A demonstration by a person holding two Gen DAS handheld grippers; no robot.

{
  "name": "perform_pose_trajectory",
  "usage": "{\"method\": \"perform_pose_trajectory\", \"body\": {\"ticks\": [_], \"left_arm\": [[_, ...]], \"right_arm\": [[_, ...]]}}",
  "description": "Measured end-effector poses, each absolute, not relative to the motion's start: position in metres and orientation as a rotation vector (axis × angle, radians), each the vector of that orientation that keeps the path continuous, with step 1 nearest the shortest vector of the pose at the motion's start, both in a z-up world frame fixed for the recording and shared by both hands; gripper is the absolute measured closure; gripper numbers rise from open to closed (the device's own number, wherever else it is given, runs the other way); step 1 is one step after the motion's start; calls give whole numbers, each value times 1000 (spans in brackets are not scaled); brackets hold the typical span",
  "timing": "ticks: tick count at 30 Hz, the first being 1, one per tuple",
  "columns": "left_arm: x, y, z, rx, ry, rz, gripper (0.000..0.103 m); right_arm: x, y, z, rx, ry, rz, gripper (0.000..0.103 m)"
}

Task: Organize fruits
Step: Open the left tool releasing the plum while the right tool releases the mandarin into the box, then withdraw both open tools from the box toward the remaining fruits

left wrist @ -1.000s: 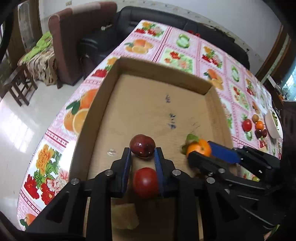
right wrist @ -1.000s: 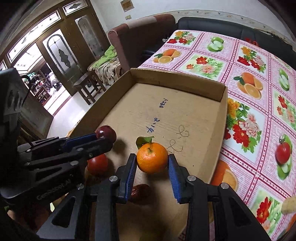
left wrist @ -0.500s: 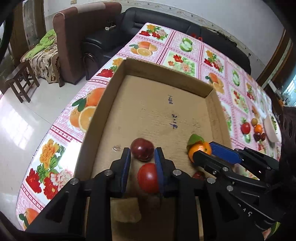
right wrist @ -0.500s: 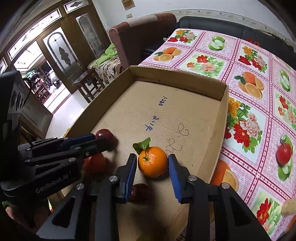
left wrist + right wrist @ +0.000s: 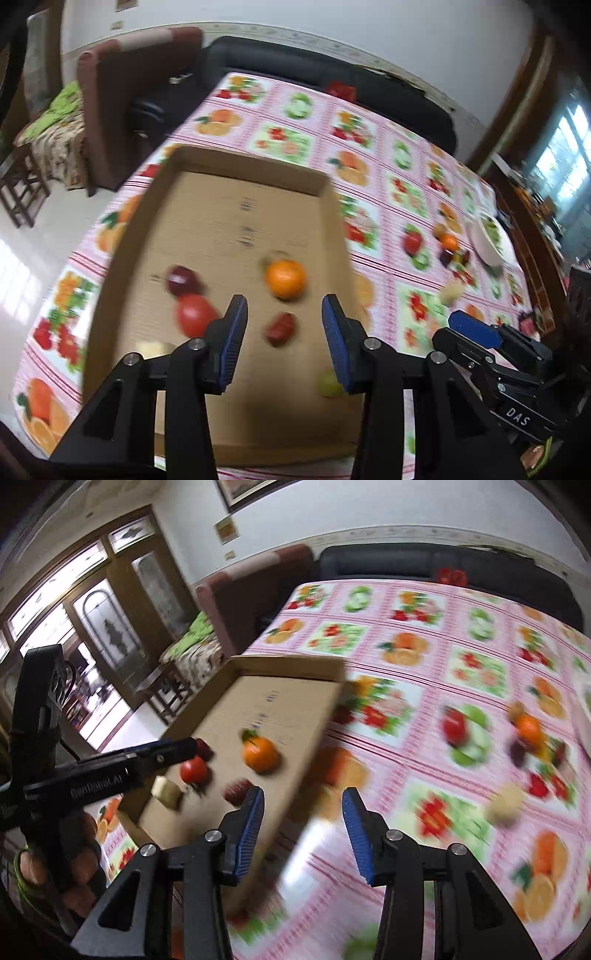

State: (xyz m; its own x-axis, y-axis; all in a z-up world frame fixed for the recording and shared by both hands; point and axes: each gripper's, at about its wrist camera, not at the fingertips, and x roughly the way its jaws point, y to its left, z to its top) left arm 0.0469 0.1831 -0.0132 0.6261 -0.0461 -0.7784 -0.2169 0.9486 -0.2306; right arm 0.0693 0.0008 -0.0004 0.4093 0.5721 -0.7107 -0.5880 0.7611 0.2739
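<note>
Fruit, round and smooth, rolls easily; best pinched across widest part, lightly.
Orange (image 5: 285, 278) and tomato (image 5: 194, 314) sit loose in cardboard box (image 5: 236, 164).
More fruit waits on tablecloth (image 5: 436, 657).
Left gripper (image 5: 283, 338) and right gripper (image 5: 303, 832) have just been opening; both spread, nothing between jaws.

Far half of the cardboard box (image 5: 221, 206) lies bare; 4 fruits crowd its near end.

Motion blur smears fruits in cardboard box (image 5: 155, 229); yellowish fruit (image 5: 330, 384) half hidden behind left claw (image 5: 284, 343) finger; table (image 5: 443, 686) prints smeared.
</note>
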Motion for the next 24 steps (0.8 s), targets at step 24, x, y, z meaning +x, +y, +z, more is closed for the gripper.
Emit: {"method": "perform_pose_trajectory", "body": {"ticks": [24], "left_arm": [[53, 42, -26, -146, 970, -124, 63]], "right_arm": [[32, -180, -20, 95, 904, 424, 57]]}}
